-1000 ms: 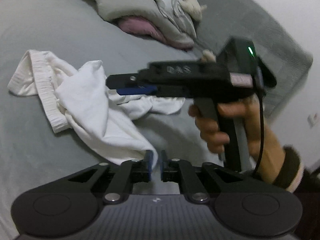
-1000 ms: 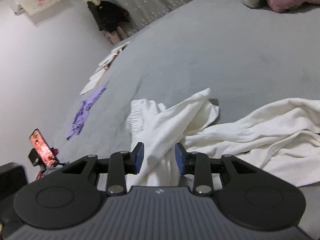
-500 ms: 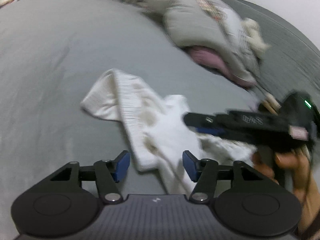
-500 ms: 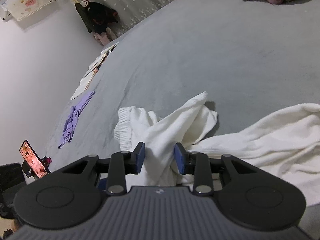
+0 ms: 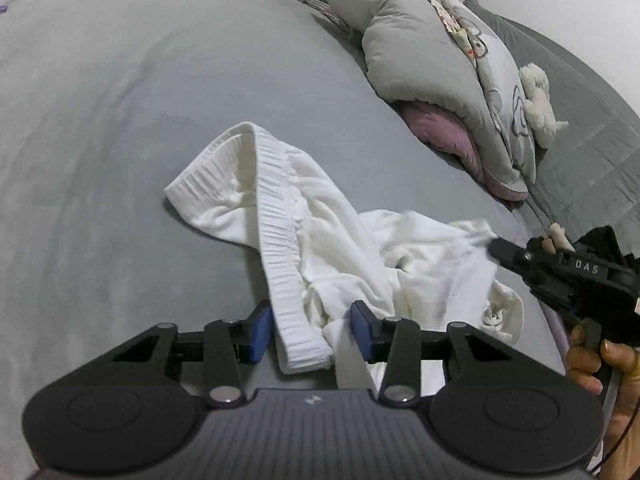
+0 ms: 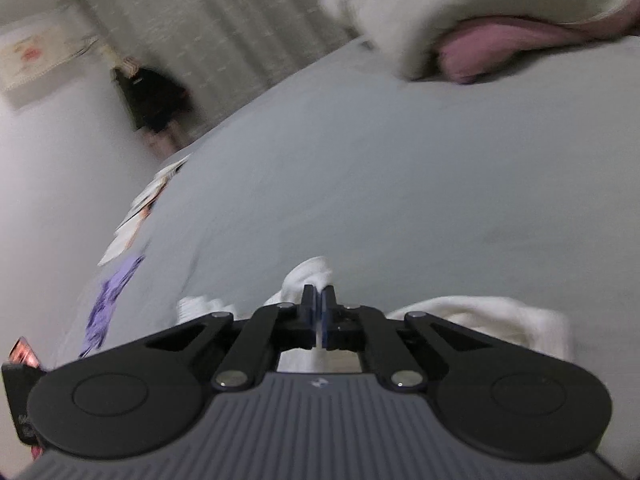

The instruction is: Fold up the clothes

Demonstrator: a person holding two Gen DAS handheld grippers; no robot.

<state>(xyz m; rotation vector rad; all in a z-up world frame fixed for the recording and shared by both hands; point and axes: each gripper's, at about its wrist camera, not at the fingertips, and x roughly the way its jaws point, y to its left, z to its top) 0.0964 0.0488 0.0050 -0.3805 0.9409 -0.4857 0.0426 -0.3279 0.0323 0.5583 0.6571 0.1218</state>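
On the bed (image 5: 120, 120), white trousers (image 5: 320, 240) lie crumpled, nothing folded yet: right gripper (image 6: 319, 312) clamped on cloth, left gripper (image 5: 306, 330) jaws closing around the waistband, not yet pinching.

At my bed's (image 5: 120, 120) far edge lie a grey duvet (image 5: 420, 52), pink pillow (image 5: 440, 128) and plush toy (image 5: 538, 88).
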